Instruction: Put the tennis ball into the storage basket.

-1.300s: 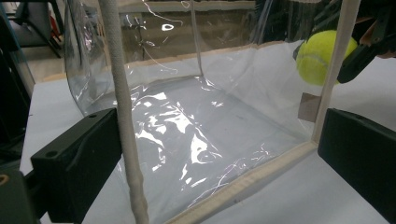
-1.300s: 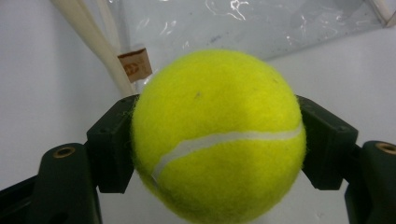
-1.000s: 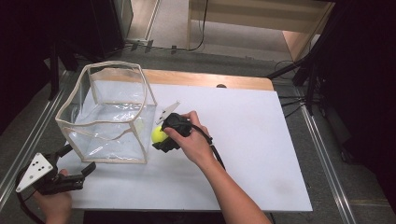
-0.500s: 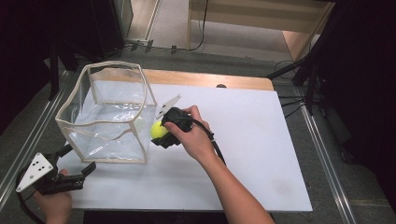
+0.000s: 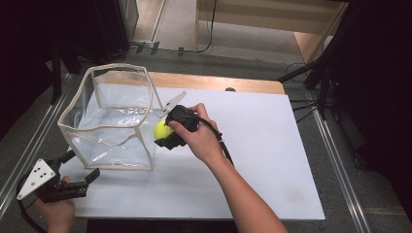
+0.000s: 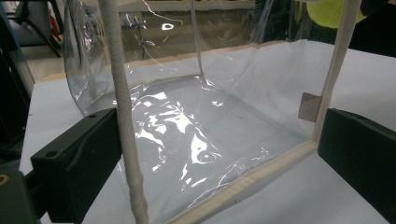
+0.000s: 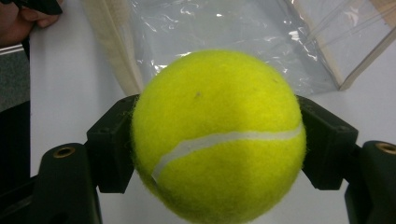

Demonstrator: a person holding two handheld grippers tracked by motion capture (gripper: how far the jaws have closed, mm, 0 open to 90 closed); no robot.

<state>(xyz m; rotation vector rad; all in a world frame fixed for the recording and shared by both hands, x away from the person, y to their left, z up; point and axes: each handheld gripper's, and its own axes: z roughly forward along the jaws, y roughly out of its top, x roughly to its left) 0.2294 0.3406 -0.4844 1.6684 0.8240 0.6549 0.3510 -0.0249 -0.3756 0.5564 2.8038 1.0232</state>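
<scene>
A yellow tennis ball (image 5: 161, 130) is clamped in my right gripper (image 5: 165, 137), held just off the right side of a clear plastic box (image 5: 111, 127) with cream trim. In the right gripper view the ball (image 7: 218, 136) sits between the two black jaws of the gripper (image 7: 217, 144), with the box wall (image 7: 224, 28) behind it. My left gripper (image 5: 79, 166) hovers open at the box's near left corner. In the left gripper view that gripper (image 6: 219, 154) has its jaws wide apart, the box's corner post (image 6: 122, 116) stands just ahead, and the ball (image 6: 334, 11) shows through the plastic.
The box stands on a white tabletop (image 5: 257, 145) with a wooden far edge (image 5: 218, 83). Metal rails (image 5: 340, 165) run along both sides, with dark floor and cables beyond. A person's hand (image 7: 18, 21) holding the left gripper appears in the right gripper view.
My right gripper has carried the ball a little up and away from me, closer to the box's right wall. The left gripper has barely moved.
</scene>
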